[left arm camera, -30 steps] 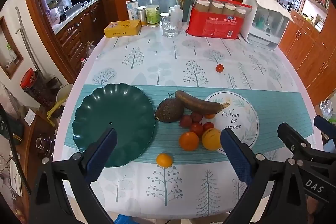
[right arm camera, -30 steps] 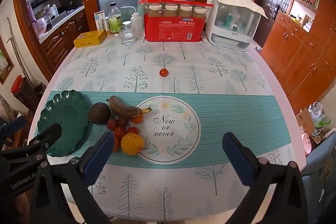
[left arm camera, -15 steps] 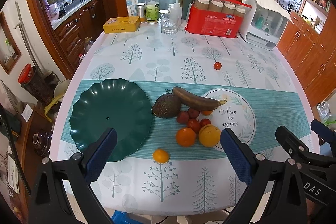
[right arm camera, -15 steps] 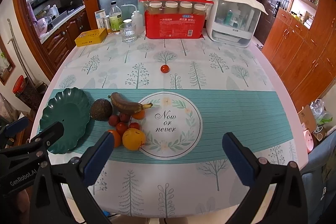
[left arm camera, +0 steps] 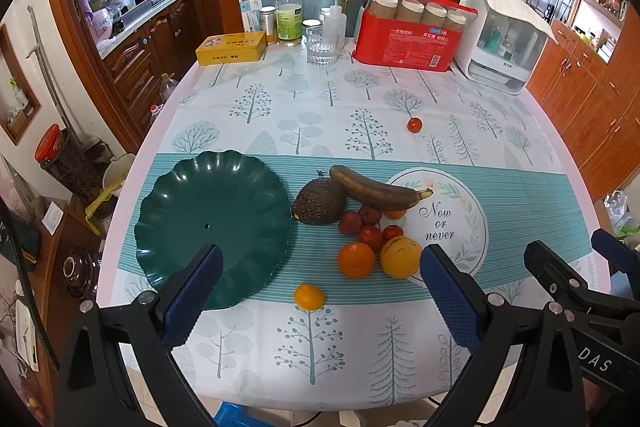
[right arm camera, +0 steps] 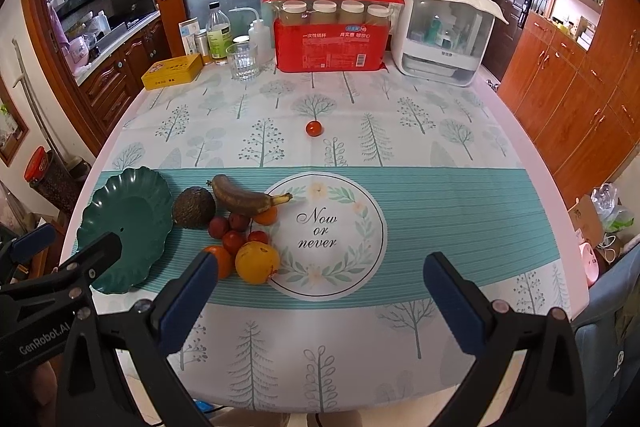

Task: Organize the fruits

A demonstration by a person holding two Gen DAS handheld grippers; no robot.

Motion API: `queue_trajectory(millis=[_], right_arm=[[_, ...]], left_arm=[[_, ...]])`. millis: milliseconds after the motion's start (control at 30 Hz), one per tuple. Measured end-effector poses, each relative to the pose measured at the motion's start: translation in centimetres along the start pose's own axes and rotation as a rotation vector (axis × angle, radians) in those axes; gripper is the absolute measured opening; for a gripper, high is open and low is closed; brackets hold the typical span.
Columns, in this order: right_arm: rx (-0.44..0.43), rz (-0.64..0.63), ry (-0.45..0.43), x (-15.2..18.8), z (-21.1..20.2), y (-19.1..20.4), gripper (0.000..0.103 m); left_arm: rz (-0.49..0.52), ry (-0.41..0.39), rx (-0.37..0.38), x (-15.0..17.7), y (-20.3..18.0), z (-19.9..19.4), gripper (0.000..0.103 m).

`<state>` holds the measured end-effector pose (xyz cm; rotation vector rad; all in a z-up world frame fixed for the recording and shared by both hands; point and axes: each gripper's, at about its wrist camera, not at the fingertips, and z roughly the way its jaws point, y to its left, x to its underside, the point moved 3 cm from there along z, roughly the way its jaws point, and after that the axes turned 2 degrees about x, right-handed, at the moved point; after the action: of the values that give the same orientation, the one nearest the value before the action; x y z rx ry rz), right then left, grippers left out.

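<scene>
Both jaws wide open, empty: left gripper [left arm camera: 320,291], right gripper [right arm camera: 320,291]. Plate [left arm camera: 192,195] bare; banana [left arm camera: 376,189], avocado [left arm camera: 318,203], oranges beside plate, none moved yet.

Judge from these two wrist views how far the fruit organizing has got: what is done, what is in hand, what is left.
Done: nothing; the dark green scalloped plate holds no fruit. In hand: nothing; the left gripper and right gripper are both open. Left: the brown overripe banana, dark rough avocado, the oranges and small red fruits beside them, the small orange nearer the edge, and the lone red tomato.
</scene>
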<state>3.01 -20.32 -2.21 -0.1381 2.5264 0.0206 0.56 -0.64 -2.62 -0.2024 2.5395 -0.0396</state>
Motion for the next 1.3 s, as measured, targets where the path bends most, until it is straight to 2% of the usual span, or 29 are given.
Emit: queue_trajectory(millis=[867, 1300], right_arm=[[-0.004, 0.002, 0.004, 0.0, 0.1, -0.1, 0.103], [-0.034, -0.005, 0.037, 0.3, 1.0, 0.2, 0.102]], left_arm=[[0.005, -0.001, -0.003, 0.0, 0.1, -0.1, 0.098], [0.008, 0.022, -0.005, 0.3, 0.1, 0.8, 0.098]])
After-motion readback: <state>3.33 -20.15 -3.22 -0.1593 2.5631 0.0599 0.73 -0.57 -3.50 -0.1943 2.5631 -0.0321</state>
